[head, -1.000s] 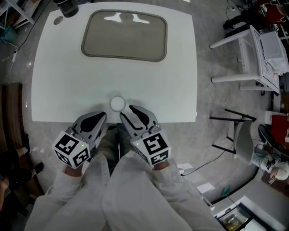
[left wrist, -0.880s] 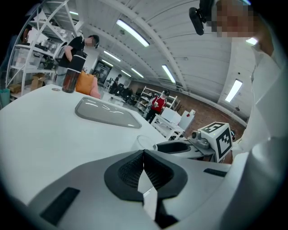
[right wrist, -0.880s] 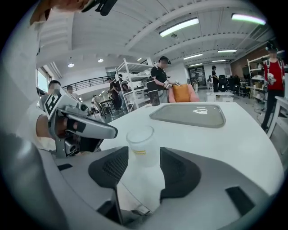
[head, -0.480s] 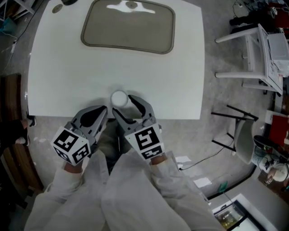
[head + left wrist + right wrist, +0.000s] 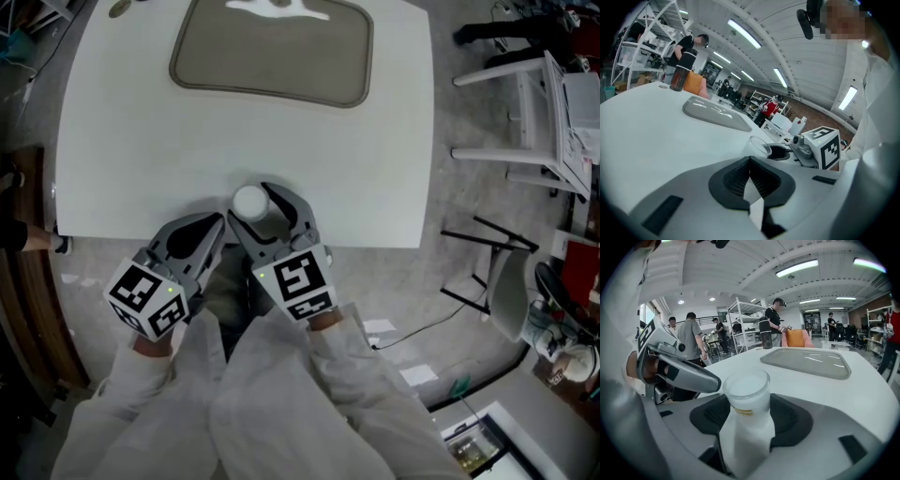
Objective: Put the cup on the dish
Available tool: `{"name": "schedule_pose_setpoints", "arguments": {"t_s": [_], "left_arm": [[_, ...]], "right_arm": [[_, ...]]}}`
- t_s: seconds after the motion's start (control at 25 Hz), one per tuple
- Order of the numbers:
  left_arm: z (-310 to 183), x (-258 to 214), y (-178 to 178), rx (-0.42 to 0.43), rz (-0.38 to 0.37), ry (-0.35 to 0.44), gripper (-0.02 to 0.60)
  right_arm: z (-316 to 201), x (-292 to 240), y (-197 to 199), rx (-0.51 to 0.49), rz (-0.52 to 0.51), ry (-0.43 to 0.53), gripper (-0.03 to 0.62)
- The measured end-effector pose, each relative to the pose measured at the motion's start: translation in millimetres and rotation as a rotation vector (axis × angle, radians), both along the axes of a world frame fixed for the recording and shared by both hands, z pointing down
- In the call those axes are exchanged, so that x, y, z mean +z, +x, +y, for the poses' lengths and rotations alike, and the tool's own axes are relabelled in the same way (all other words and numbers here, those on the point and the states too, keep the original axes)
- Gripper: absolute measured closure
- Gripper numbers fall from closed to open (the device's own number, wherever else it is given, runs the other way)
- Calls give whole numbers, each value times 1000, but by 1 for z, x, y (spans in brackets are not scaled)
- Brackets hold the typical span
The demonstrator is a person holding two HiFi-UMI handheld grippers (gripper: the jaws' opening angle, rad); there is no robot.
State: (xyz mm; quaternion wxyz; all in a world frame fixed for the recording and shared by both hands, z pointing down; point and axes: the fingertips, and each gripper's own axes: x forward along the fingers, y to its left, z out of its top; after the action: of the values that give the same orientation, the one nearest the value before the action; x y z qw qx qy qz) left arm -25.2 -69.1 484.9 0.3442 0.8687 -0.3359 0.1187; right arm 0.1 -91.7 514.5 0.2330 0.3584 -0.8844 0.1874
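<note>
A small frosted white cup (image 5: pixel 250 202) stands upright near the front edge of the white table (image 5: pixel 141 141). My right gripper (image 5: pixel 258 208) is open, its jaws standing on either side of the cup (image 5: pixel 746 404) without gripping it. The dish, a grey rounded tray (image 5: pixel 272 52), lies empty at the far side of the table; it also shows as the dish (image 5: pixel 806 362) beyond the cup. My left gripper (image 5: pixel 216 225) rests at the table's front edge just left of the cup, jaws shut and empty. From the left gripper view the cup (image 5: pixel 759 146) is seen ahead to the right.
A dark bottle (image 5: pixel 764 339) stands at the table's far corner. A white rack (image 5: pixel 534 103) and a chair stand on the floor to the right, with cables below. Several people stand in the background behind the table.
My right gripper has spread its jaws and slid forward, so the cup now sits between them. The left gripper has hardly moved.
</note>
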Motion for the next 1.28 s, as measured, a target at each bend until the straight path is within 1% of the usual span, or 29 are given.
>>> {"name": "schedule_pose_setpoints", "arguments": {"t_s": [0.36, 0.56, 0.92, 1.28], "left_arm": [[-2, 1, -4, -2, 1, -4, 574], [-3, 1, -5, -6, -1, -5, 574], [-6, 1, -5, 4, -1, 1, 574], [-12, -6, -4, 18, 1, 29, 574]], "right_arm": [[-6, -1, -9, -1, -13, 17, 342], [-8, -3, -8, 0, -3, 32, 342], [-7, -1, -7, 3, 8, 26, 339], [-9, -11, -2, 10, 2, 47, 339]]}}
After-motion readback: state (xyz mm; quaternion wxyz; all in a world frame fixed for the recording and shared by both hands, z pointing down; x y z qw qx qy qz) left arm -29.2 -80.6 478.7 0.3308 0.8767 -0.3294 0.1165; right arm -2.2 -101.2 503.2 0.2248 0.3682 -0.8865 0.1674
